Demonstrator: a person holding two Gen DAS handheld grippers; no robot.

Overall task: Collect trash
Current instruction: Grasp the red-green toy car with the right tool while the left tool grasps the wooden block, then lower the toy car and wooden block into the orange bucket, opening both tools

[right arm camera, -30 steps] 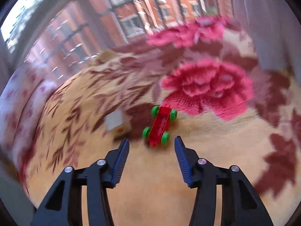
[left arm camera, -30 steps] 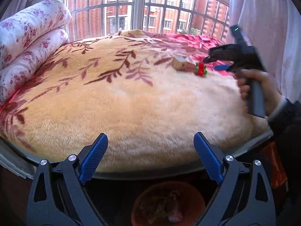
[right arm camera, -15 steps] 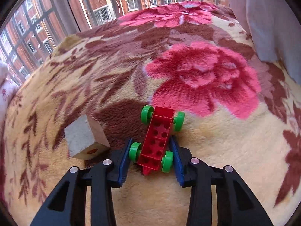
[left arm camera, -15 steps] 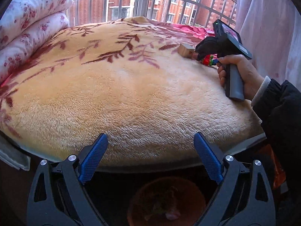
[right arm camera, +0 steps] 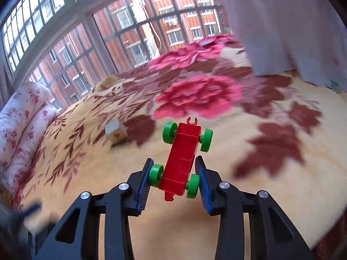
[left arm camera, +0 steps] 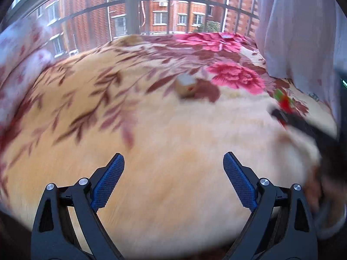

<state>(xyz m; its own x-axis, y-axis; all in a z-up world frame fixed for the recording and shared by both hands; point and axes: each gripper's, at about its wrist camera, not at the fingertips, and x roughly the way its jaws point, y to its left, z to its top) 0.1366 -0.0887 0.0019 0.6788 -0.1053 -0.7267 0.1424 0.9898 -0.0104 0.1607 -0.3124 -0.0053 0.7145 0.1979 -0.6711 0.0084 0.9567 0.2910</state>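
Observation:
My right gripper (right arm camera: 174, 178) is shut on a red toy car (right arm camera: 182, 162) with green wheels and holds it lifted above the floral blanket (right arm camera: 249, 162). The car shows blurred at the right in the left wrist view (left arm camera: 285, 101), with the right gripper's dark body under it. A small wooden block (right arm camera: 115, 132) lies on the blanket to the left of the car; it also shows in the left wrist view (left arm camera: 186, 85). My left gripper (left arm camera: 173, 182) is open and empty above the blanket's near part.
Folded floral quilts (right arm camera: 23, 117) are stacked at the left end of the bed. A barred window (right arm camera: 130, 32) runs behind the bed. A pale curtain (right arm camera: 292, 26) hangs at the right.
The right gripper closed on the toy car and lifted it off the blanket. The left gripper moved forward over the bed, and the bin below the bed edge dropped out of view.

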